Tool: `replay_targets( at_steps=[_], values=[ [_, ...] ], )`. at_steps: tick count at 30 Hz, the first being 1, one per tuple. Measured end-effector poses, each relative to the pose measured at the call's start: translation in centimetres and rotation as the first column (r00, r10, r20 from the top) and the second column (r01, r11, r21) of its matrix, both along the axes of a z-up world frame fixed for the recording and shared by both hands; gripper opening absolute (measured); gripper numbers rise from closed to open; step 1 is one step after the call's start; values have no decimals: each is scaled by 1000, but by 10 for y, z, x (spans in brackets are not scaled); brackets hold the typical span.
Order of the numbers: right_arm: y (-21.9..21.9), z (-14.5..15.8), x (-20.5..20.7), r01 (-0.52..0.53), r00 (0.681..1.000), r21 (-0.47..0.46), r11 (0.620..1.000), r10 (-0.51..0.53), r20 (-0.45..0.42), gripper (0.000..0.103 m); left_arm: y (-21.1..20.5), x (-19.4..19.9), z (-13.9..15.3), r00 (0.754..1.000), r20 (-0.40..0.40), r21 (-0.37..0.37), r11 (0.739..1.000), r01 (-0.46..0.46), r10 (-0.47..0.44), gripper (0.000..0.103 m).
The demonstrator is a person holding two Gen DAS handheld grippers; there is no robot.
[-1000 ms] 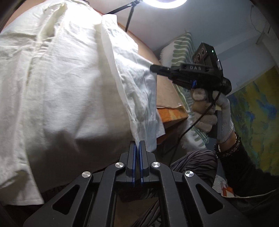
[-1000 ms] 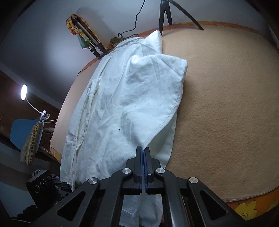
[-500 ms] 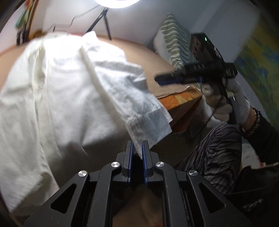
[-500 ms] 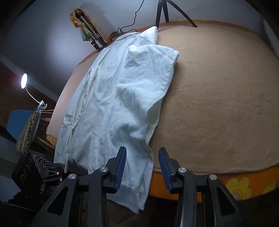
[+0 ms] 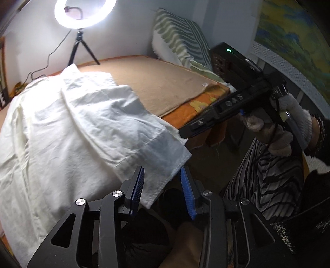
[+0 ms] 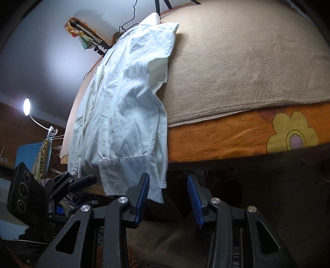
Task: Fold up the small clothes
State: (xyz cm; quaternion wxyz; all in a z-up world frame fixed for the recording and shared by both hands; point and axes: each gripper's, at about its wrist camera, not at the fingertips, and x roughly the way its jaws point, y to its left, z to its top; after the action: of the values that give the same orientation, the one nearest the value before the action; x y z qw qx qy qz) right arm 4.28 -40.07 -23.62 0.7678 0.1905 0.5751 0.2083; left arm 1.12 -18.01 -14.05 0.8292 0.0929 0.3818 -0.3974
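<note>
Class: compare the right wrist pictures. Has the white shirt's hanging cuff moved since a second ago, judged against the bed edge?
Yes. The cuff, then clamped in the right tongs above the blanket, now hangs free below the bed edge, beside the tongs' open, lately closing jaws.

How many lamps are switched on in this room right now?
2. A ring light on a tripod stands behind the bed; a small gooseneck lamp glows at the far left. Others may be out of view.
</note>
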Motion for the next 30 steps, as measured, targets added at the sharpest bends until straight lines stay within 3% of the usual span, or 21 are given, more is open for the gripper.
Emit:
replay_targets(
  at_steps=[1,2,3,7,11,17,19,21,24,26,28,29,30],
  values=[
    [0,-2,1,0,1000,22,1000,0,-1,23,-4,-2,-1,1000,13,13,1000,14,-14,41],
    [0,-2,2,-2,1000,49,999,3,-5,9,-6,-5,-1,999,26,22,999,24,-25,44],
    [0,0,1,-3,1000,78,997,3,-6,1,-9,-7,-1,998,43,30,999,34,-35,47],
    [4,14,-1,-18,1000,153,988,14,26,0,-23,-11,-4,995,90,49,998,47,-51,48],
    [13,30,1,-40,998,167,985,30,64,0,-39,-13,-9,986,156,66,996,53,-63,48],
    [21,40,3,-63,996,188,980,50,73,0,-56,0,-15,982,187,73,997,-4,-9,46],
    [23,41,3,-62,997,199,978,50,63,0,-56,7,-17,984,177,68,997,-32,19,17],
    [19,41,4,-67,997,202,977,57,57,0,-47,18,-17,989,138,12,998,-58,56,5],
    [14,42,6,-97,994,220,971,85,62,0,-36,26,-11,993,95,-60,996,-71,76,2],
    [10,48,11,-120,992,214,969,106,75,7,-32,23,-4,990,114,-73,995,-72,80,2],
    [2,57,23,-105,990,191,976,83,117,23,-25,20,2,990,108,-100,992,-83,94,2],
    [-3,61,31,-90,987,168,982,65,148,36,-20,20,5,989,104,-115,989,-94,106,2],
    [-7,64,43,-78,983,144,987,52,176,39,-16,20,8,988,102,-128,986,-105,119,2]
  ],
)
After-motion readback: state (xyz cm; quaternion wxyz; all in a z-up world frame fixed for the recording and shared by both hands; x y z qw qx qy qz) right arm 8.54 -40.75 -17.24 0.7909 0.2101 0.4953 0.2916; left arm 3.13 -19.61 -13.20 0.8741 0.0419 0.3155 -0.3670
